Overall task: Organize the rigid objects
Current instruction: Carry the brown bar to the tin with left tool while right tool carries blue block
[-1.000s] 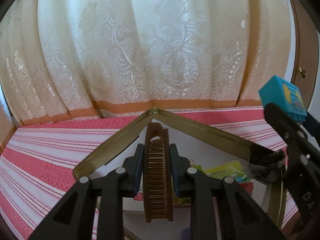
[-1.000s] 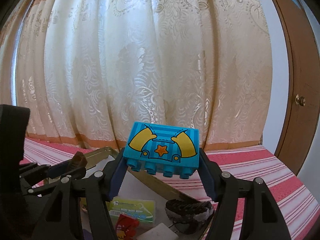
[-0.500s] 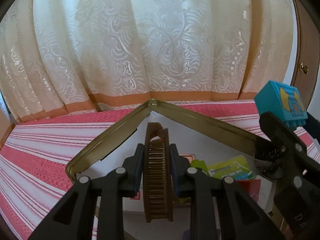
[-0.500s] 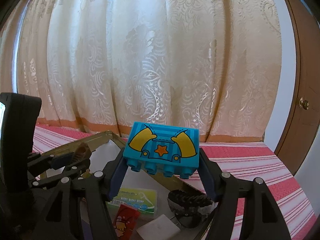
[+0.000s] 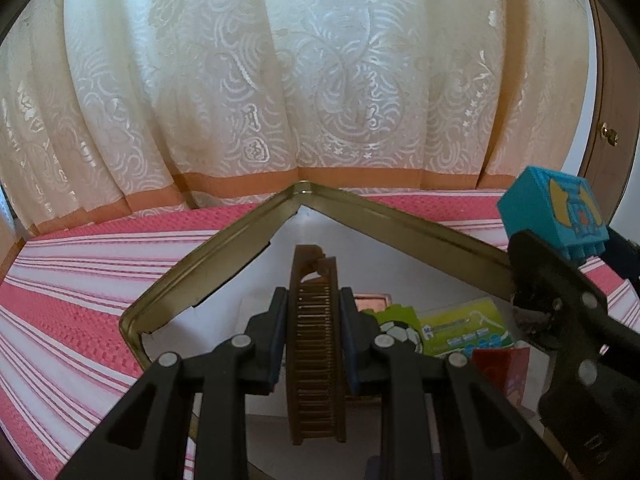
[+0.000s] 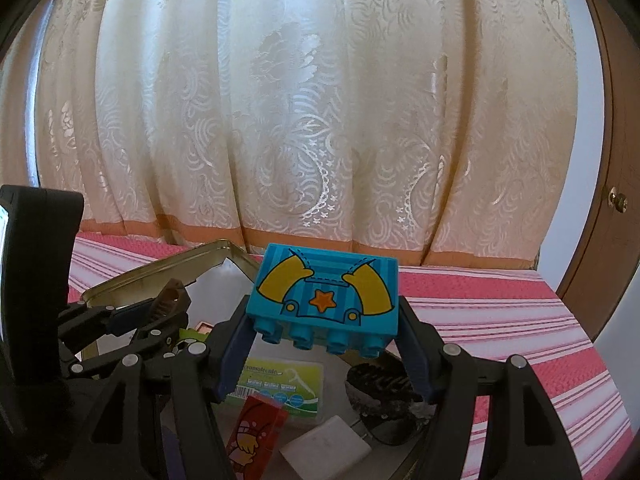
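Over the tin (image 5: 208,264) on the striped cloth (image 5: 72,280), 2 grippers, each w/ 1 item: left gripper (image 5: 313,334) clenched on 1 brown comb (image 5: 314,352), edge-up; right gripper (image 6: 324,344) clamps 1 blue block (image 6: 324,300), studs toward camera. Inside tin: 1 green floss pack (image 6: 286,380), 1 red packet (image 6: 256,432), 1 white piece (image 6: 326,444), 1 dark bristly thing (image 6: 380,384), hard to ID. Other bits partly hidden behind fingers; tin's near edge cut off.

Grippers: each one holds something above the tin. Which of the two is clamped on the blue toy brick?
The right gripper holds the blue toy brick, the one with yellow sleeves and an orange star. The left gripper pinches a brown comb instead.
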`<state>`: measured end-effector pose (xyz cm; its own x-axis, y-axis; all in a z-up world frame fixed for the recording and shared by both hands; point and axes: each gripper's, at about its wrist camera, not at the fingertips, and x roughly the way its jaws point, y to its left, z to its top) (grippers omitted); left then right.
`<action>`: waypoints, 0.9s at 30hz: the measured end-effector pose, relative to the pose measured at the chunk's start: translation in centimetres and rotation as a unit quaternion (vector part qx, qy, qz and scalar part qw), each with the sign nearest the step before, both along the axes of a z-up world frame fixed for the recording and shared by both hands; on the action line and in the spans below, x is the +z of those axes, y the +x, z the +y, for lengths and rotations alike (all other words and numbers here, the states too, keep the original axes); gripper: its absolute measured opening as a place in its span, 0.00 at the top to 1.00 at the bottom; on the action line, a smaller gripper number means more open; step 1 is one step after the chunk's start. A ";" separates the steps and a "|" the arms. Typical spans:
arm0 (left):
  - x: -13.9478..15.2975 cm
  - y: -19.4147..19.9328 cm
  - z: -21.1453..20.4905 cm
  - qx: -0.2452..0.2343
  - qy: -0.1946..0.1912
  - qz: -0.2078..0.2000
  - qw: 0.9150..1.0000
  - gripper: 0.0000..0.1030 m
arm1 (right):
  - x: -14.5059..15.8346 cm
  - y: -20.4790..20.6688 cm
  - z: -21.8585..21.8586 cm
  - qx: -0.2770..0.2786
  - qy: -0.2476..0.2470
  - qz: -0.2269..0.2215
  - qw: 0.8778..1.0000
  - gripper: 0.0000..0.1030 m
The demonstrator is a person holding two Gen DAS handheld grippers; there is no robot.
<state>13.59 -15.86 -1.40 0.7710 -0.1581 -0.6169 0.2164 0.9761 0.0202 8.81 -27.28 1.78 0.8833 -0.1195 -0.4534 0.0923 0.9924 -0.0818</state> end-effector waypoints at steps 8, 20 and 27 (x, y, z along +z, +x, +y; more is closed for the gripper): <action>0.0 -0.1 -0.1 0.001 0.006 -0.008 1.000 0.78 | -0.1 0.4 0.0 0.003 0.001 0.009 1.000 0.33; -0.1 0.2 -0.2 0.008 0.018 -0.015 1.000 0.78 | -0.6 1.4 -0.1 0.018 0.019 0.045 0.999 0.33; -0.1 0.1 -0.5 0.009 0.031 -0.024 0.999 0.78 | -0.8 1.6 0.0 0.026 0.021 0.056 0.998 0.33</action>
<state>13.70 -16.36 -1.53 0.8018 -0.1076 -0.5878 0.1967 0.9763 0.0898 10.44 -27.25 1.02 0.8317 -0.0543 -0.5526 0.0337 0.9983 -0.0473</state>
